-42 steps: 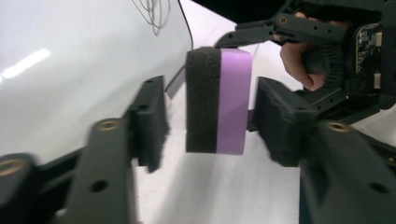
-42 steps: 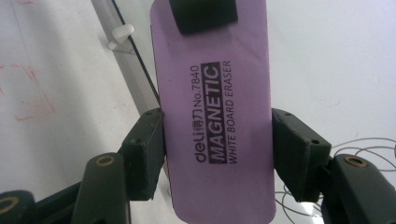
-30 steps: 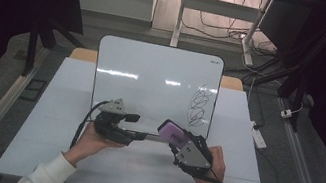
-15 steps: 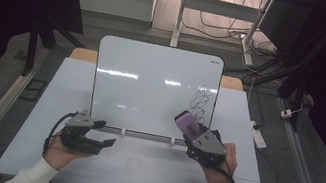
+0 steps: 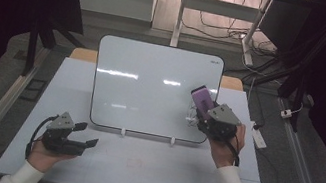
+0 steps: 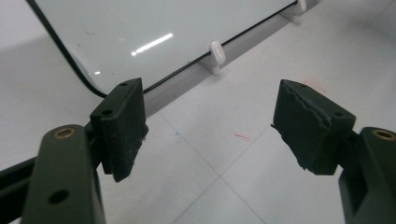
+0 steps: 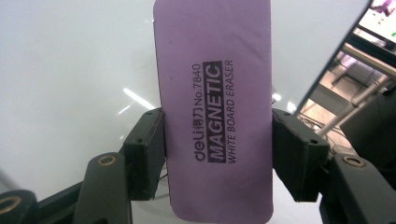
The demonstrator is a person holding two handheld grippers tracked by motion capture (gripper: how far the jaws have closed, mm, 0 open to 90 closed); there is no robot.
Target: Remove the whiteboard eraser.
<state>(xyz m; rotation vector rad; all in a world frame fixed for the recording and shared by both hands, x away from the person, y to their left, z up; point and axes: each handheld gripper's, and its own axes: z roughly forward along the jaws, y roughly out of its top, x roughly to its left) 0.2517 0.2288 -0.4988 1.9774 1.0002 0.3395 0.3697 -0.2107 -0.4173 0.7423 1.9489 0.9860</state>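
- The whiteboard (image 5: 151,87) stands propped on two small white clips at the table's (image 5: 135,178) twelve o'clock side. A second ago a dark scribble showed on its right part, clear of the grippers; now the eraser covers most of that patch, with only a faint trace of marks visible just below the eraser, at about seven o'clock of it.
- In my judgement the job is wiping the board clean, and the wipe is under way, not finished.
- The right gripper (image 5: 208,110) has risen from the table's middle, at the board's foot, to the board's lower right, around four o'clock on its face. Its jaws are clamped on the two long edges of the purple eraser (image 7: 215,112), which points up toward eleven o'clock and seems pressed flat to the board, though I cannot confirm contact. The right hand (image 5: 228,143) reaches up from below, wrist bent back.
- The left gripper (image 5: 86,142) has drawn back from the middle of the table to its seven o'clock corner. It sits low over the table with jaws spread wide and nothing between them, aimed toward three o'clock, the hand curled under it.
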